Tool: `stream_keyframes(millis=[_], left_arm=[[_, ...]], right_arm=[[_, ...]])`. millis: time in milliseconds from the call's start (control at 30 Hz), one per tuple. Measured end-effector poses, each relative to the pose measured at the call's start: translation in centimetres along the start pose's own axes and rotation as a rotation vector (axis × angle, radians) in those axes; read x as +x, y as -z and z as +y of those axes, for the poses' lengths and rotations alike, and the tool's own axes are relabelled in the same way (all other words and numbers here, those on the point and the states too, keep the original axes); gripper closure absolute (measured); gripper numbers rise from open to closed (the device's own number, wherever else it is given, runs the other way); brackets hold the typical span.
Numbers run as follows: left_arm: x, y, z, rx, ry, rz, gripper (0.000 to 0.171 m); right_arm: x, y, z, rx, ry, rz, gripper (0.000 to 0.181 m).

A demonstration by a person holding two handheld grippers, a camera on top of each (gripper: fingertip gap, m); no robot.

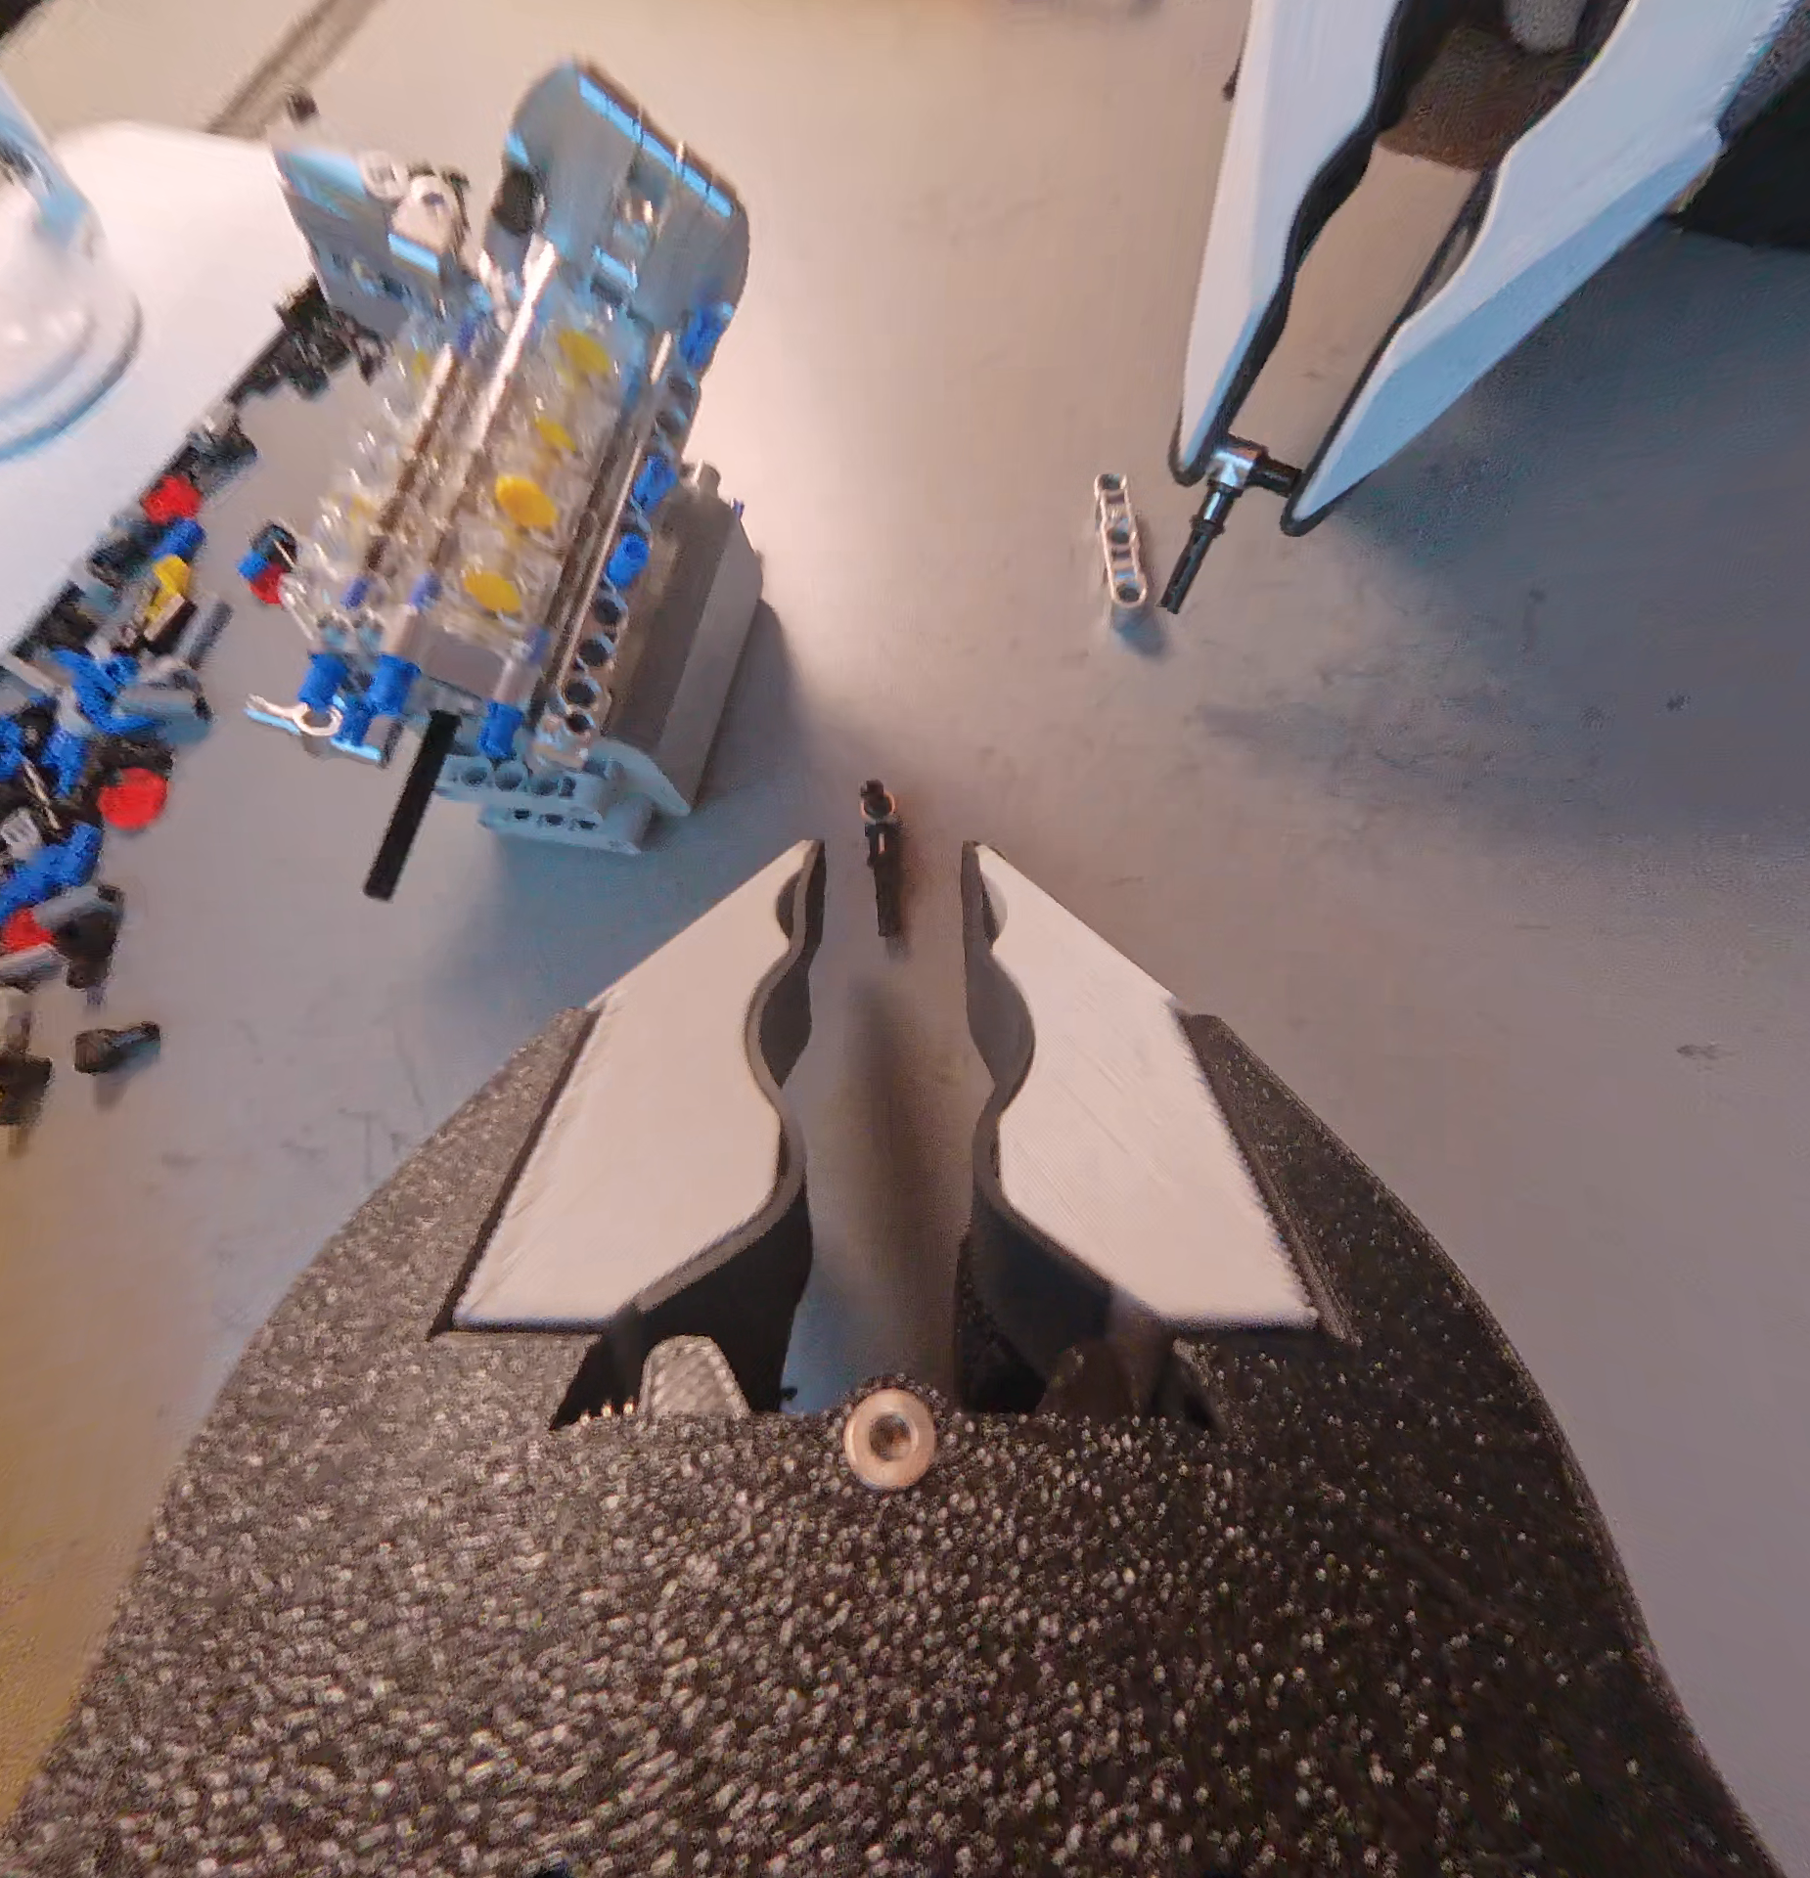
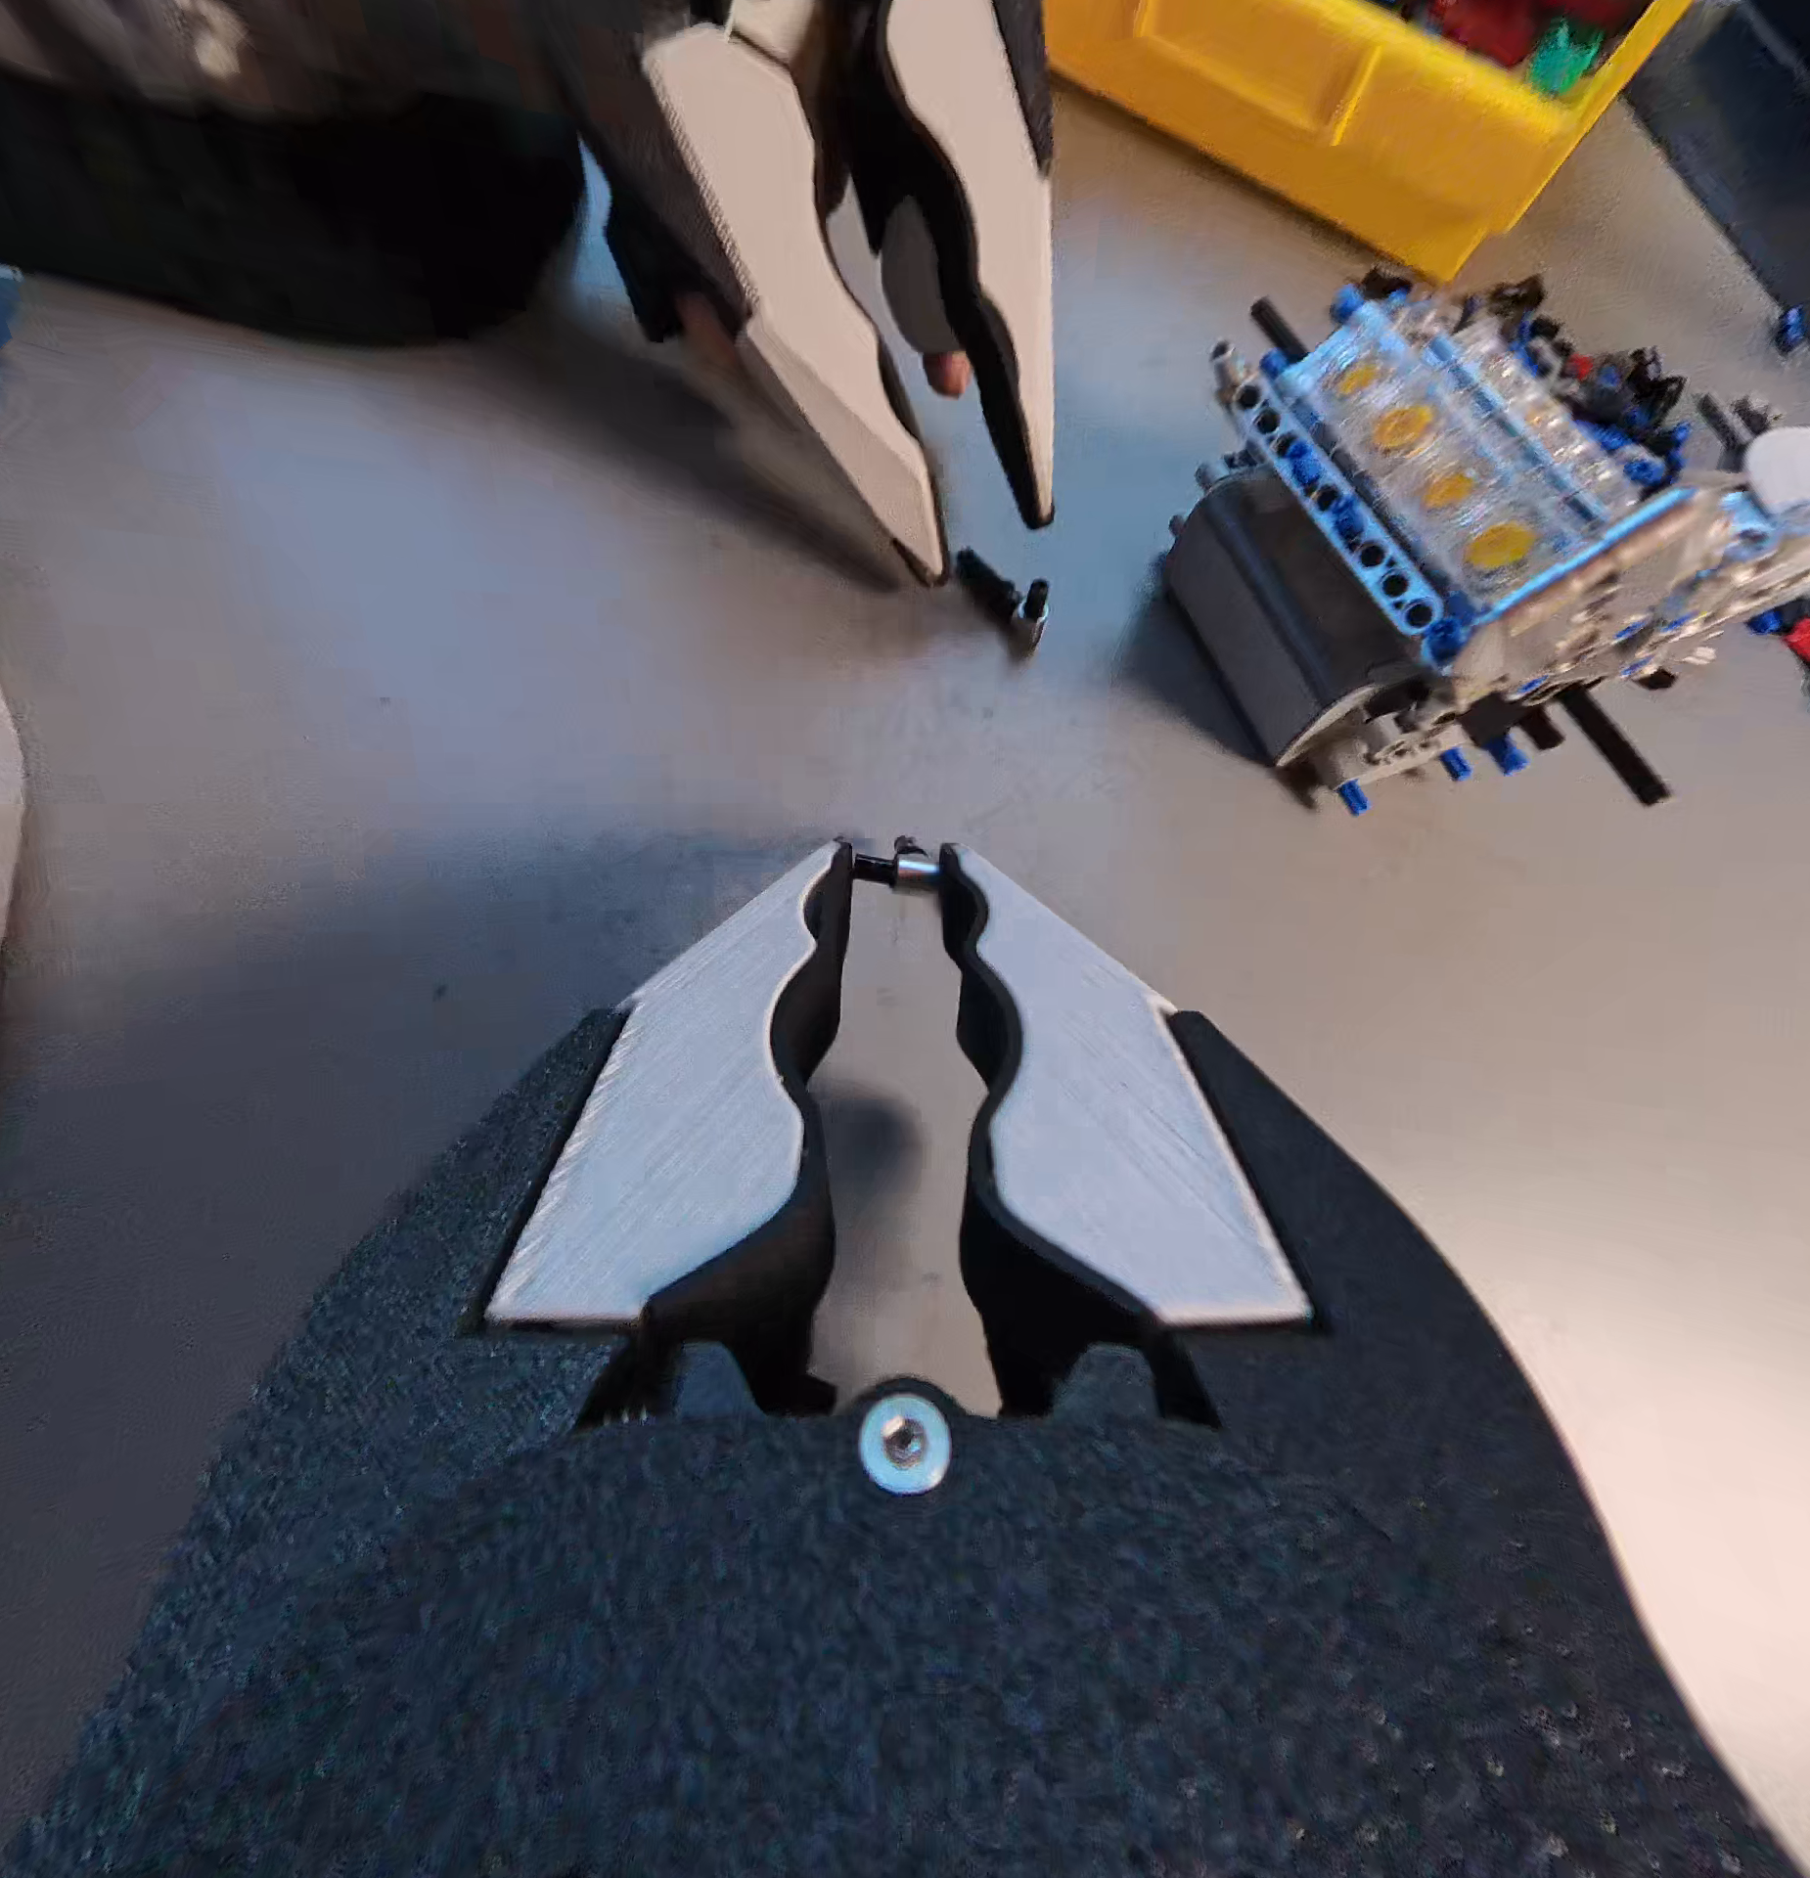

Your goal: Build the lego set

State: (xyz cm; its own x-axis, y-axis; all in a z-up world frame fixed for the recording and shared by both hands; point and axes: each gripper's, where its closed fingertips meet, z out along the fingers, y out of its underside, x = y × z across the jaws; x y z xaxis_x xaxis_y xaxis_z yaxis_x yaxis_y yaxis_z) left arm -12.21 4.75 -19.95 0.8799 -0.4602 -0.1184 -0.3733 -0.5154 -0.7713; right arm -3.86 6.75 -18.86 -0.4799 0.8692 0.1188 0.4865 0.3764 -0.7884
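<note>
Clamping a small, light, stiff grey-and-black connector (image 2: 903, 869) end to end, our right gripper (image 2: 893, 862) grips; our left gripper (image 1: 889, 864) stands released over a black pin (image 1: 881, 864) on the bench (image 1: 1389, 915).

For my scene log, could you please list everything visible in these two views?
Brick engine model: one, grey, clear, blue and yellow, on the table.
Loose brick parts: many, blue, red, black, beside the model.
Black pin piece: one, on the table ahead of the left gripper.
Holed beam: one, grey, near the right gripper.
Elbow connector with black axle: one, between the right gripper's fingertips.
Bin: one, yellow, far side.
White base: one, beside the model.
Table: grey.
Left gripper: open.
Right gripper: shut on the connector.
</note>
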Motion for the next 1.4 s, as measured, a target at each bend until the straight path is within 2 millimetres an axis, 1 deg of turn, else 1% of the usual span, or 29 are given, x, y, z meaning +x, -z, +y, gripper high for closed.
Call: stream_keyframes(millis=[167, 367, 467, 700, 967, 1033, 1100, 1200, 1300, 1400], left_arm=[[-0.1, -0.5, 0.8, -0.051, 0.012, -0.005, 0.154], [0.1, -0.7, 1.0, -0.062, -0.004, -0.007, 0.160], [0.4, -0.7, 1.0, -0.063, -0.018, 0.006, 0.168], [0.5, -0.7, 1.0, -0.064, -0.026, 0.012, 0.169], [1.3, -0.8, 0.8, -0.055, -0.071, 0.049, 0.169], [1.5, -0.8, 0.7, -0.052, -0.083, 0.053, 0.169], [1.6, -0.8, 0.7, -0.051, -0.091, 0.054, 0.169], [1.7, -0.8, 0.7, -0.050, -0.089, 0.063, 0.169], [1.9, -0.8, 0.7, -0.049, -0.093, 0.071, 0.169], [2.0, -0.8, 0.7, -0.048, -0.099, 0.075, 0.169]], right_arm=[[-0.6, -0.8, 2.1, -0.123, 0.043, -0.016, 0.165], [-0.7, -0.7, 2.2, -0.123, 0.041, -0.025, 0.166], [-0.7, -0.7, 2.2, -0.122, 0.046, -0.024, 0.166], [-0.7, -0.7, 2.2, -0.118, 0.052, -0.028, 0.165], [-0.9, -0.6, 2.2, -0.112, 0.055, -0.046, 0.165], [-0.8, -0.4, 2.0, -0.092, 0.045, -0.050, 0.164], [-0.2, 0.1, 1.2, -0.043, 0.013, -0.030, 0.163], [1.7, 0.9, 0.7, 0.011, -0.057, 0.029, 0.159], [3.1, 0.9, 1.7, -0.032, -0.073, 0.095, 0.156], [3.3, 0.5, 2.2, -0.064, -0.080, 0.099, 0.153]])
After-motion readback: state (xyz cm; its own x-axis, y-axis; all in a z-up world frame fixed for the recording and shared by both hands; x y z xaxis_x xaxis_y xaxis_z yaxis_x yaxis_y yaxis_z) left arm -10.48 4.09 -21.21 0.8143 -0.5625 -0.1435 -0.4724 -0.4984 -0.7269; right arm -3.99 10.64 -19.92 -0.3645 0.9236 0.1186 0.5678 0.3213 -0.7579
